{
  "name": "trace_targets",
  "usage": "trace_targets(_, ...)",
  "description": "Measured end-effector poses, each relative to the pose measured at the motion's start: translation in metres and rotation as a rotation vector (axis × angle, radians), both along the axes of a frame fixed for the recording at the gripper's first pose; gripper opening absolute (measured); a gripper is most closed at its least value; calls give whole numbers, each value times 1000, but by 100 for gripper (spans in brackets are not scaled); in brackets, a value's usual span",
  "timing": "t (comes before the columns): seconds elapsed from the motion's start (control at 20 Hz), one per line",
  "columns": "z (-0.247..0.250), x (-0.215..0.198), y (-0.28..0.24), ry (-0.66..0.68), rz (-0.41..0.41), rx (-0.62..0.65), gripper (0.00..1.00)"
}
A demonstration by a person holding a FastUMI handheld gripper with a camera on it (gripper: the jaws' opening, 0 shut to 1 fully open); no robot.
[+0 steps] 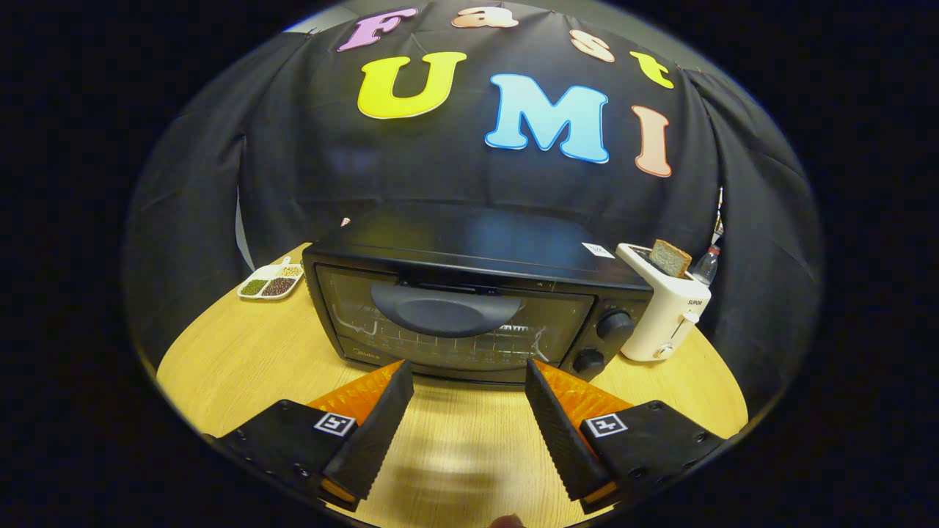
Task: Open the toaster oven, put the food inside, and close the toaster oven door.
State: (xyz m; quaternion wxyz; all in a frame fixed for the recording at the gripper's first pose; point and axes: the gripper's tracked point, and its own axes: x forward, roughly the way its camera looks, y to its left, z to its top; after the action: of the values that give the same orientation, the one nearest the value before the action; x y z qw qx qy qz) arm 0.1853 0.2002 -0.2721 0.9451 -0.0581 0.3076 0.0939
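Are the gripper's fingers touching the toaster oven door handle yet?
Apart. In the gripper view the open gripper has both fingertips short of the closed toaster oven, with bare table between them, and its door handle sits beyond, untouched.

glossy black toaster oven (469, 293), glass door, pale wood-grain table (235, 359), ribbed matt tool (463, 381)

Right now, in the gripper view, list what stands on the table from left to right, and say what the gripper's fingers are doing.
Seed tray → toaster oven → toaster → bottle. The gripper is open, fingers apart just short of the oven's shut door.
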Motion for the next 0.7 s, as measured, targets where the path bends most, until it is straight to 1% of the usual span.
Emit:
trace_targets(0.2, 36, 5, 4, -106, 43, 23, 98)
trace_targets(0.35, 73, -6, -2, -197, 56, 50, 98)
trace_targets(0.7, 138, -57, -50, -297, -3, 105, 98)
